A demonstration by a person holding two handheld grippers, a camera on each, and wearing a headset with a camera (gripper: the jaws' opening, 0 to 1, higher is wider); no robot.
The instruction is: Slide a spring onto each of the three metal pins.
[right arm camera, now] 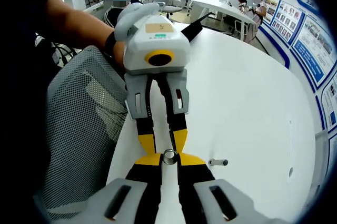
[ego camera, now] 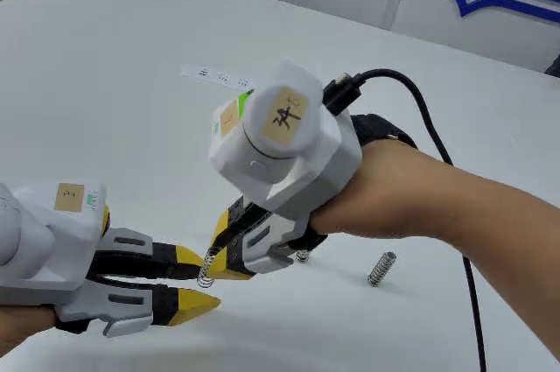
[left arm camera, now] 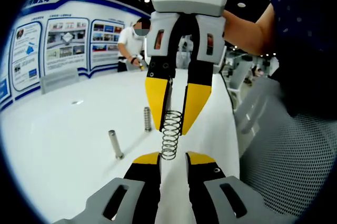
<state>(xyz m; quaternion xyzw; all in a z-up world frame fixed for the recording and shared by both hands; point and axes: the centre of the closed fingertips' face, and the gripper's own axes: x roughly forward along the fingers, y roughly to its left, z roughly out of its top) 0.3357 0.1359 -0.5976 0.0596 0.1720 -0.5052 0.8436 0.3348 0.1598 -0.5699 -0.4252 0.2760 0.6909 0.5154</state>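
Note:
My right gripper [ego camera: 220, 260] reaches down from the upper middle of the head view, shut on a small coil spring [ego camera: 206, 270]. In the left gripper view that spring [left arm camera: 170, 133] hangs from the right gripper's yellow fingertips [left arm camera: 158, 97], and its lower end reaches the tips of my left gripper [left arm camera: 174, 158]. The left gripper [ego camera: 199, 284] stands open, jaws apart, facing the right one nose to nose. In the right gripper view the spring [right arm camera: 169, 156] shows end-on between my right gripper's [right arm camera: 171, 159] tips. Two metal pins [left arm camera: 114, 144] [left arm camera: 148, 118] stand on the table; another pin [right arm camera: 218, 162] shows beside the jaws.
A loose spring [ego camera: 381, 269] lies on the white table [ego camera: 114, 83] to the right of the grippers, and another spring [ego camera: 303, 256] peeks out under the right gripper. A black cable [ego camera: 420, 109] runs over the forearm. A mesh chair [left arm camera: 295, 155] stands at the table's edge.

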